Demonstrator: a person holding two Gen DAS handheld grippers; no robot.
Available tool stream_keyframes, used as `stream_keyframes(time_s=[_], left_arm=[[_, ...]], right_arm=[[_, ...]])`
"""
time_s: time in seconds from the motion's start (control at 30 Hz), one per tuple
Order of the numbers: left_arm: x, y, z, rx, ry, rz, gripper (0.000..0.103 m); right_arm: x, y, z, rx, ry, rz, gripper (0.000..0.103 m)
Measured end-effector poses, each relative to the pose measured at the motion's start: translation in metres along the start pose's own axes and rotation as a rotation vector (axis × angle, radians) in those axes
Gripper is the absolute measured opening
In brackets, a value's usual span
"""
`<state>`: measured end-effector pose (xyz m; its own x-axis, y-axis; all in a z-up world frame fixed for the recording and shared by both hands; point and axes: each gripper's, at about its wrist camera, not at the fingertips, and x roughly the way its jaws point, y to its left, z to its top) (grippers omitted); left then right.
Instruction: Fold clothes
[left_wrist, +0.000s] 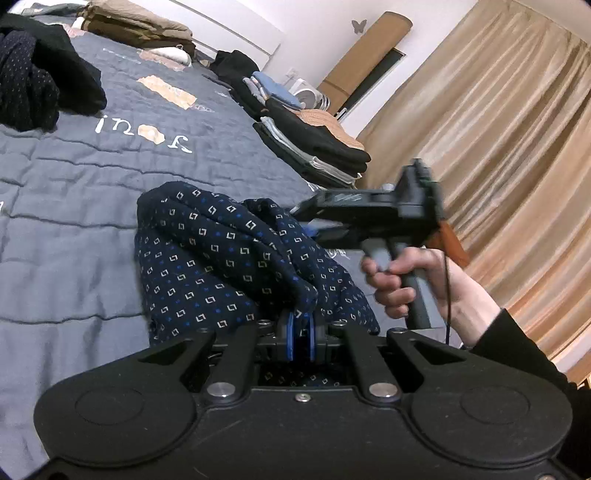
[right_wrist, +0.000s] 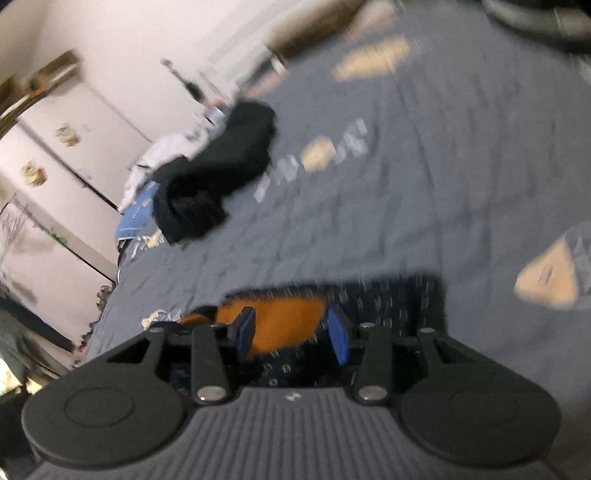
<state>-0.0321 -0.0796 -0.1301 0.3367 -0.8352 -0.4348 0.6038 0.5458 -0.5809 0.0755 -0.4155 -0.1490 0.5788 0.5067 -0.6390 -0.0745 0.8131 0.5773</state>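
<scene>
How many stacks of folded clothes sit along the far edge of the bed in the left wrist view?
2 clear stacks: the near stack topped by a black garment, and the farther stack with a light blue piece. More dark clothes lie behind; more may be hidden.

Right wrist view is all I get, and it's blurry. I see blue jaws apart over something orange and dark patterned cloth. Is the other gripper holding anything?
Observer: Yes. The left gripper has its jaws shut on a bunched fold of the navy patterned garment.
Operator: And where is my gripper from over there?
Observer: The right gripper reaches into that same garment from the far side, with a hand round its grey handle.
Operator: Any folded clothes about?
Observer: A stack of folded clothes sits along the far edge of the grey quilt, near tan curtains.
</scene>
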Motion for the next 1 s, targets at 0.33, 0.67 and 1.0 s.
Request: stream_keyframes(time_s=[0.33, 0.67, 1.0], left_arm=[[0.003, 0.005, 0.003, -0.004, 0.008, -0.004, 0.008], [-0.003, 0.007, 0.006, -0.023, -0.026, -0.008, 0.008], [-0.018, 0.013, 0.023, 0.004, -0.056, -0.013, 0.014]], right_arm=[[0.027, 0.000, -0.006, 0.087, -0.015, -0.018, 0.003], [0.004, -0.014, -0.007, 0.257, -0.309, 0.055, 0.003], [-0.017, 0.021, 0.007, -0.013, -0.111, 0.060, 0.011]])
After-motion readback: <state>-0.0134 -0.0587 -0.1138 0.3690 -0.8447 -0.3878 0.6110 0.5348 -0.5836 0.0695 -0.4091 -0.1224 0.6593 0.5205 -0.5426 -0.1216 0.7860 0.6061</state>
